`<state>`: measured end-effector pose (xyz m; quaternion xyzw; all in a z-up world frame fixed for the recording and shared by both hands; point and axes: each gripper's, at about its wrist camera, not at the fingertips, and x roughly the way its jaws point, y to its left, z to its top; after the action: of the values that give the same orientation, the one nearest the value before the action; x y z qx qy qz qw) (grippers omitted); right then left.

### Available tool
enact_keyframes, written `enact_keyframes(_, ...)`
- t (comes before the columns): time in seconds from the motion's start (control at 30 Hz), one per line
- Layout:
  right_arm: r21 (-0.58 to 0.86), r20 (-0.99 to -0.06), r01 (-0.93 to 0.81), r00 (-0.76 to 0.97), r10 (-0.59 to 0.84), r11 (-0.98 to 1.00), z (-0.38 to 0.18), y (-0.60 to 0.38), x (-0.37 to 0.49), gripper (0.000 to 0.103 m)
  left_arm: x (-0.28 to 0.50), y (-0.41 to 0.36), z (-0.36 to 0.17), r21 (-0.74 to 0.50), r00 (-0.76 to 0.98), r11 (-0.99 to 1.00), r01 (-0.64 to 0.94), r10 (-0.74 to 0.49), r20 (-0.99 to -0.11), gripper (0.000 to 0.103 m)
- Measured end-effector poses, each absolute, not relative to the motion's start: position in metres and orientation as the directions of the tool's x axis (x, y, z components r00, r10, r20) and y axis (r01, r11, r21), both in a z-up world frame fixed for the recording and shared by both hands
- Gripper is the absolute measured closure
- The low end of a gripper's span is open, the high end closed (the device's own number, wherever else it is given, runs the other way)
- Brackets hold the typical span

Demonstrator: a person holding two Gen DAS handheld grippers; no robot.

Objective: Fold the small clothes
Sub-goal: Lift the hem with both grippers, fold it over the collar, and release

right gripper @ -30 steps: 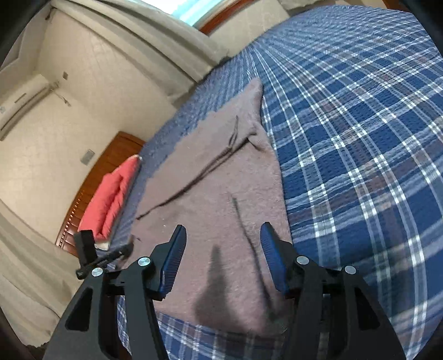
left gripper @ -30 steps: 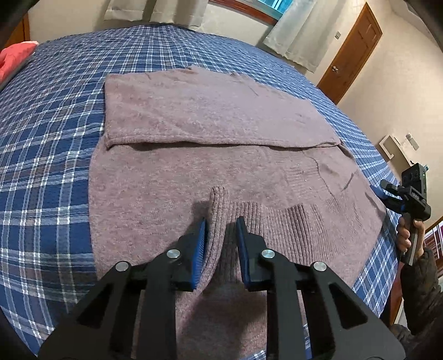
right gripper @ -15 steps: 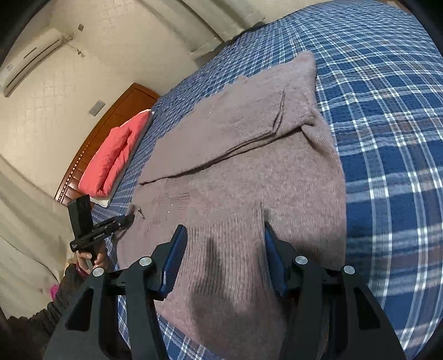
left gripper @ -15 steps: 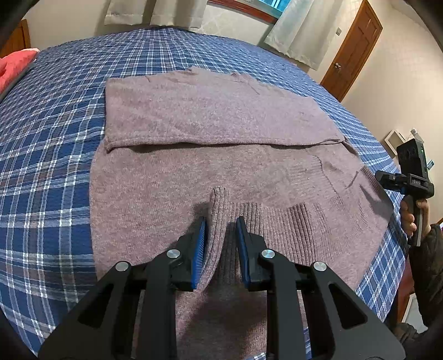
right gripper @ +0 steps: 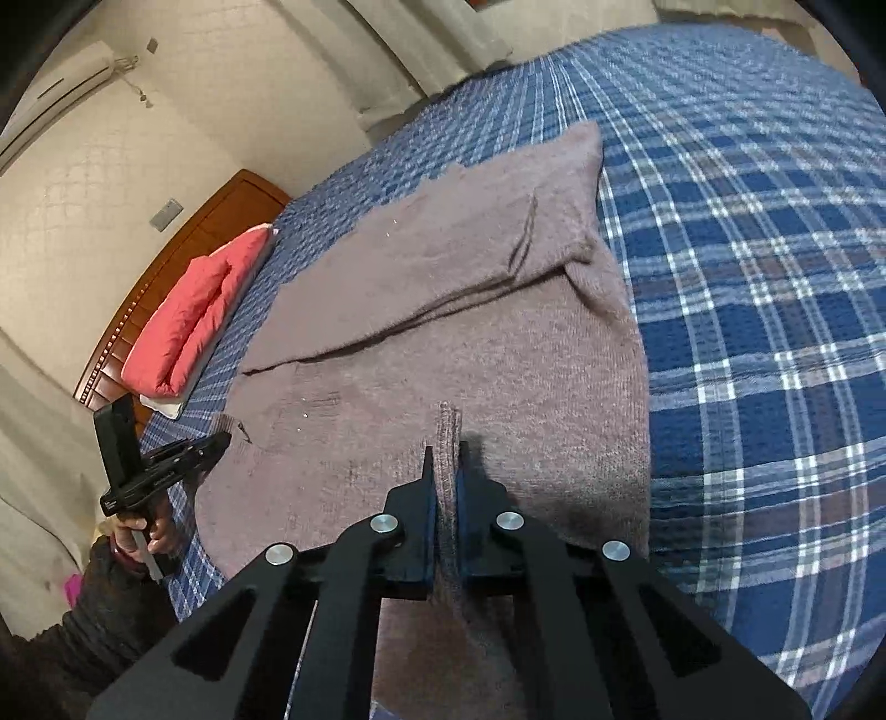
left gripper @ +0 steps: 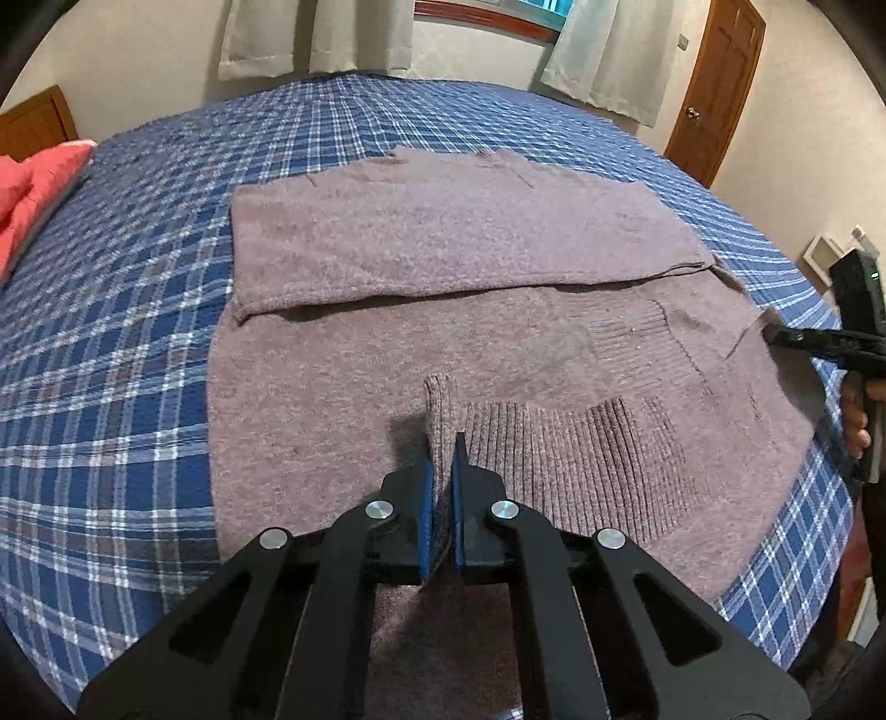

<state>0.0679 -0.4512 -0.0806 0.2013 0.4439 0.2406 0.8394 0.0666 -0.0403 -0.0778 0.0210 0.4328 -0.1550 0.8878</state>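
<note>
On bed, both grippers' jaws now pinching sweater (left gripper: 387, 343), previously apart

You have a blue plaid bedspread (left gripper: 138, 387) filling most of both views. A red pillow (right gripper: 194, 315) sits at the left of the right wrist view, against a wooden headboard (right gripper: 183, 249). Pale curtains (left gripper: 315, 33) hang along the top of the left wrist view, a wooden door (left gripper: 714, 83) at its upper right. An air conditioner (right gripper: 61, 94) is mounted upper left in the right wrist view.
</note>
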Motion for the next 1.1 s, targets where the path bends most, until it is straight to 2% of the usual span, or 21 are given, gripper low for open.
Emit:
enact_keyframes(0.17,0.538,-0.62,-0.244,0.534,0.575,0.807,-0.062,-0.453,0.059,0.098,0.056,-0.041,-0.068,-0.063,0.62,0.96,0.271,-0.224,-0.752,0.099)
enact_keyframes(0.67,0.533,-0.525,-0.252,0.65,0.55,0.807,-0.011,-0.462,0.081,0.098,0.057,-0.018,-0.005,-0.086,0.746,0.979,0.186,-0.198,-0.636,0.099)
enact_keyframes(1.1,0.533,-0.52,-0.211,0.683,0.514,0.819,0.013,-0.451,0.211,0.099,0.189,-0.004,0.006,-0.088,0.742,0.994,0.06,-0.103,-0.662,0.099)
